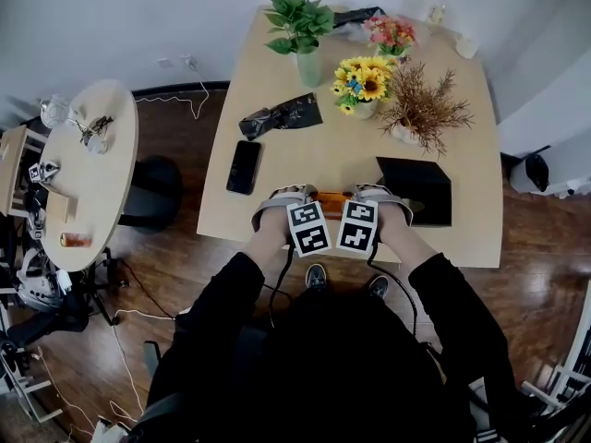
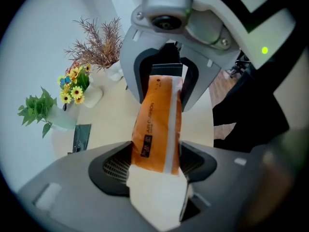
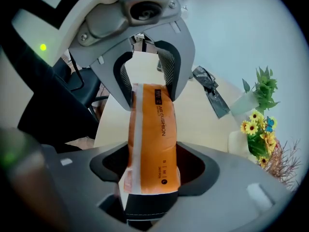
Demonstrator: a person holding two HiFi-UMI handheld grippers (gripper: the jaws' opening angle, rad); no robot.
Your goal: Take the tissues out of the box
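Note:
An orange soft pack of tissues [image 1: 331,197] hangs over the table's front edge, stretched between my two grippers, which face each other. In the left gripper view the pack [image 2: 157,124] runs from my left gripper [image 2: 154,164] to the right gripper's jaws [image 2: 164,76]; a white sheet [image 2: 159,199] sticks out of its near end. In the right gripper view the same pack [image 3: 152,134] lies in my right gripper [image 3: 152,167], its far end in the left gripper [image 3: 147,69]. Both grippers [image 1: 311,197] [image 1: 354,197] are shut on the pack's ends.
On the wooden table [image 1: 277,192] lie a black phone [image 1: 244,166], a crumpled black bag [image 1: 282,115] and a black box [image 1: 416,190]. Further back stand a sunflower vase [image 1: 363,83], a green plant [image 1: 300,26] and dried twigs [image 1: 420,109]. A round side table [image 1: 88,169] is at the left.

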